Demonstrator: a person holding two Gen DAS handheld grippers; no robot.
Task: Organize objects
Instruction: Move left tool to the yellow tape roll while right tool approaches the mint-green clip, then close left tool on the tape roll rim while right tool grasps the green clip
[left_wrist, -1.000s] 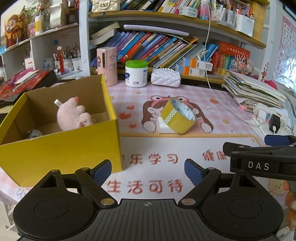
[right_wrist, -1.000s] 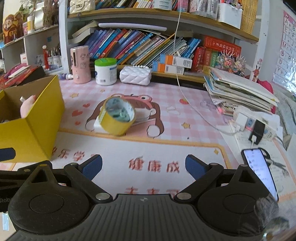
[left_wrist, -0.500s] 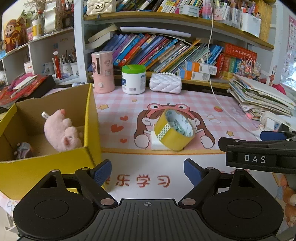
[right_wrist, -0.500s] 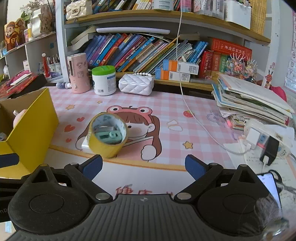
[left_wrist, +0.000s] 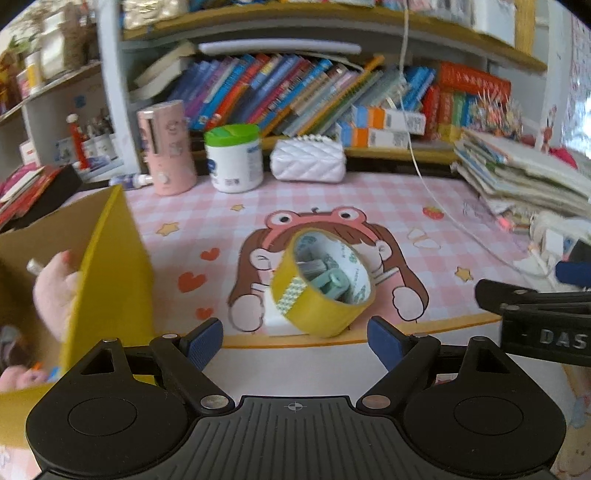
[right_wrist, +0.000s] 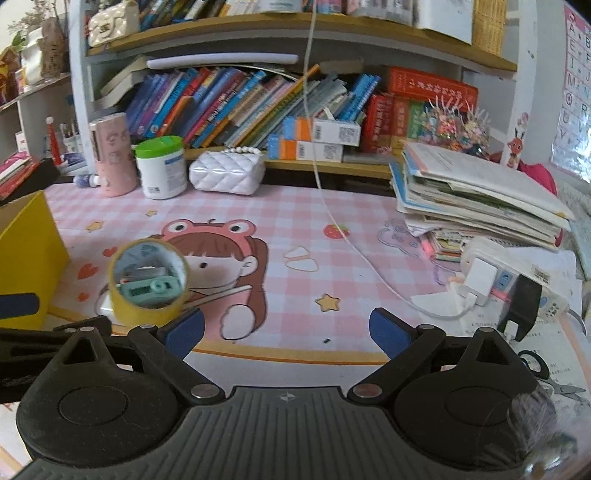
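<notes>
Glossy yellow tape roll (left_wrist: 325, 295) with a white paper-like liner. The box (left_wrist: 107, 266) is matt cardboard, yellow outside, raw brown inside, with a fuzzy pink plush (left_wrist: 55, 288) in it. The mat (right_wrist: 332, 206) looks smooth and slightly shiny. Quilted white purse (right_wrist: 227, 173), pearly sheen. Matt black plastic gripper bodies with ribbed blue pads (left_wrist: 203, 341).

Both wrist views look down along their tools at the table, sharing the tape roll (left_wrist: 322, 286) (right_wrist: 148, 281) and bookshelf (left_wrist: 295, 92) (right_wrist: 258, 107).
</notes>
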